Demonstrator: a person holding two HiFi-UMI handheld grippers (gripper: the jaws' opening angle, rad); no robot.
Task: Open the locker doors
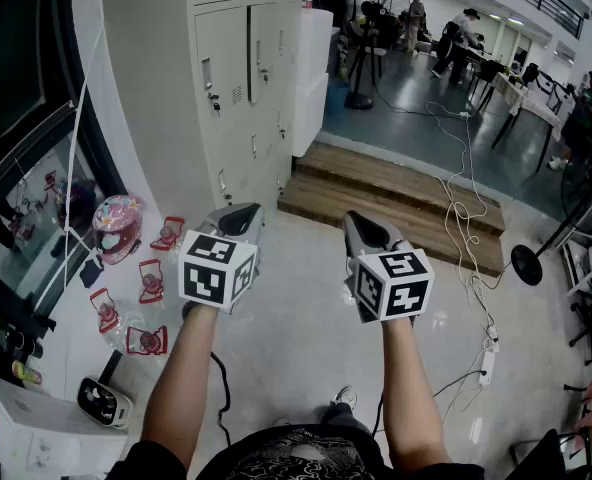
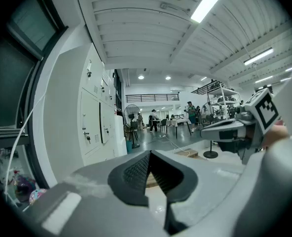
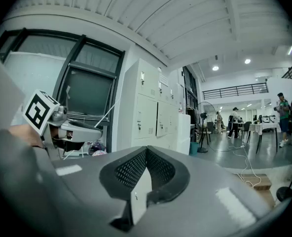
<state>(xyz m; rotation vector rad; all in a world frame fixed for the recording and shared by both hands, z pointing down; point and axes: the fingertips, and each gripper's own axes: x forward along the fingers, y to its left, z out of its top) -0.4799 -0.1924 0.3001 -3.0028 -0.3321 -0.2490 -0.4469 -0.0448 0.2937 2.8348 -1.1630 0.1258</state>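
Locker doors [image 1: 238, 63] look shut in the pale cabinet [image 1: 161, 88] at about 11 o'clock from both tools, well apart from them across the floor [image 1: 306, 298]. Their long axis is upright, and small latches [image 1: 209, 76] sit near each door's left edge. Of the two, the left tool [image 1: 238, 216] is nearer, with the right tool [image 1: 361, 226] at its 3 o'clock; each has its jaws pressed together on nothing, so I judge they must spread before taking a latch.
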